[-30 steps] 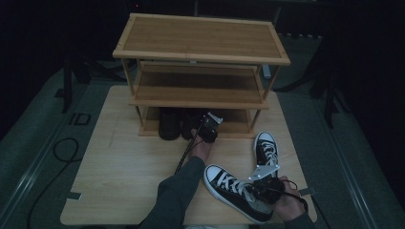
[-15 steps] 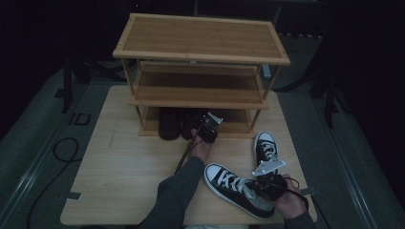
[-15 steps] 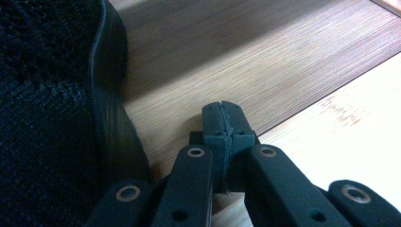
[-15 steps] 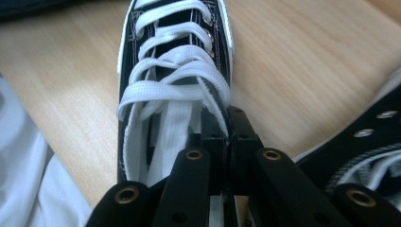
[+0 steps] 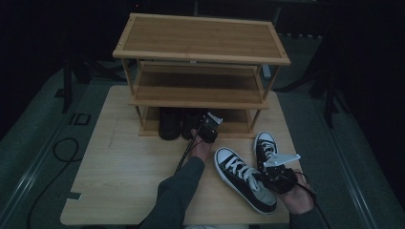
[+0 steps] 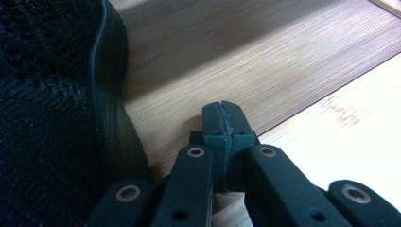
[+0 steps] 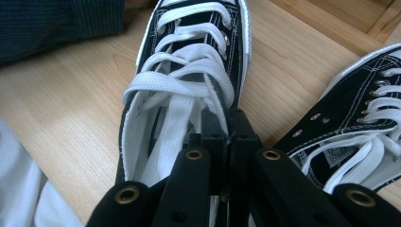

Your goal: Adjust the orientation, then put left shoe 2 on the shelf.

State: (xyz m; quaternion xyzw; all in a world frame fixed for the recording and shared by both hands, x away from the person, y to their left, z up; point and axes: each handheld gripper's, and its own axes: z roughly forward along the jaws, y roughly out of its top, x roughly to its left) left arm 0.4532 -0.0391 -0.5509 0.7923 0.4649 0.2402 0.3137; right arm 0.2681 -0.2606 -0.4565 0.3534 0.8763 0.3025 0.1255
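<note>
A black high-top sneaker (image 5: 239, 174) with white laces lies on the table near the front right. My right gripper (image 5: 265, 183) is shut on the collar at its opening. In the right gripper view the jaws (image 7: 222, 127) pinch the sneaker (image 7: 189, 56) by its right collar edge. Its mate, a second sneaker (image 5: 265, 145) (image 7: 350, 118), lies just to the right. My left gripper (image 5: 209, 125) sits at the bottom shelf of the wooden shoe rack (image 5: 200, 43), shut on nothing (image 6: 222, 116), beside a black shoe (image 6: 47, 118).
Two dark shoes (image 5: 169, 121) stand on the rack's bottom shelf (image 6: 236, 56), left of my left gripper. The two upper shelves are bare. The wooden table (image 5: 124, 171) has open room at the left and front left. A cable loops on the floor (image 5: 64, 150).
My right gripper has risen and moved toward the rack, drawing the held sneaker with it. The left gripper has stayed still.
</note>
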